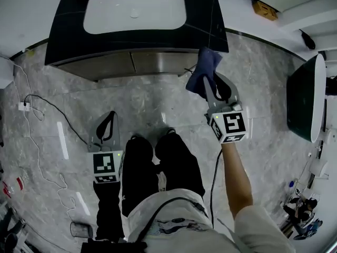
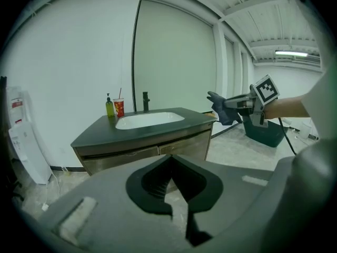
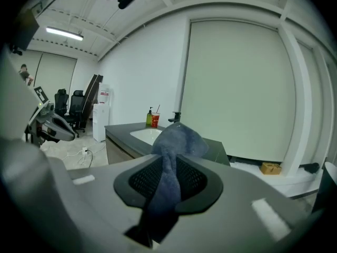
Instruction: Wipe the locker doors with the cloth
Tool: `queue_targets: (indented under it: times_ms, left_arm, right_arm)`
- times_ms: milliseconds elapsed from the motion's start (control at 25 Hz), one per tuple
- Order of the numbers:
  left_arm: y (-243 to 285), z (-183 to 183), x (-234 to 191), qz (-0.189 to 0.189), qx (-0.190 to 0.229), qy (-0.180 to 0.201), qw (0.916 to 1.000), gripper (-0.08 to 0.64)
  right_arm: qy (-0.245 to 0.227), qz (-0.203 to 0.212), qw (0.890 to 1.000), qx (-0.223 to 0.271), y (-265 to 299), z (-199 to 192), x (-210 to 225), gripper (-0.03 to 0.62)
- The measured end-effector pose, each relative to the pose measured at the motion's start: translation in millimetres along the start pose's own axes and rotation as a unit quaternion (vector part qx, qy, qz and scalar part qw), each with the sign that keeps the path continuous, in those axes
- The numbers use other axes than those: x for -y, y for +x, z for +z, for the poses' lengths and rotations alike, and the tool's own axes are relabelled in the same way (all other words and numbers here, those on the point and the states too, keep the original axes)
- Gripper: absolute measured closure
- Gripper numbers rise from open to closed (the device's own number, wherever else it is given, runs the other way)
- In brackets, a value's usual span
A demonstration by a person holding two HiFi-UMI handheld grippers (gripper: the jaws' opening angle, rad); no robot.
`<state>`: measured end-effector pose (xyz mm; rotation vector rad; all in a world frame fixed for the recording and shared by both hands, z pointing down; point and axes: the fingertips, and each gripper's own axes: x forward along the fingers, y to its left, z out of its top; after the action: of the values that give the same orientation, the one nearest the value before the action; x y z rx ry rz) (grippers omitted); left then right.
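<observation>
Right gripper (image 1: 208, 84) clamps the blue cloth (image 3: 176, 138), which bunches beyond its tips (left gripper (image 1: 109, 117) closed, empty).

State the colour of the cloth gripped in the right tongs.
Dark blue. The cloth shows best in the right gripper view.

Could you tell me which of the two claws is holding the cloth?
The right claw: the blue cloth is pinched between its jaws; the left claw holds nothing.
</observation>
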<state>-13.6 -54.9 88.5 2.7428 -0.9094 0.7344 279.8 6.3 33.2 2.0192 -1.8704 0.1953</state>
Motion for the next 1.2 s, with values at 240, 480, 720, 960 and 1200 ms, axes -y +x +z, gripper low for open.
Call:
queue_targets:
  times_ms: [240, 480, 720, 960, 1200]
  left_arm:
    - [69.3, -93.0, -6.7, 0.034, 0.013, 0.047, 0.9983, 0.558]
    - [143.6, -171.9, -23.5, 0.058, 0.043, 0.024, 0.9971, 0.558]
    - [205.6, -194.7, -18.9, 0.045, 0.119, 0.017, 0.9918, 0.558]
    - [224.3, -239.1, -22.2, 0.075, 0.146, 0.03, 0.986, 0.558]
    - [214.5, -261.1, -21.7, 0.092, 0.141, 0.022, 0.9855, 0.557]
  right_arm:
    - [-0.043, -0.015, 0.998, 0.052, 31.6, -83.9, 9.1, 0.508]
    - [-0.112, -0.049, 0.985, 0.12, 68.7, -145.5, 23.4, 0.508]
    - [-0.16, -0.094, 0.963, 0.197, 102.3, -181.1, 48.8, 0.506]
    - [-0.181, -0.137, 0.941, 0.249, 119.9, -193.0, 74.4, 0.505]
    - [-0.187, -0.123, 0.945, 0.238, 136.4, -197.6, 85.2, 0.503]
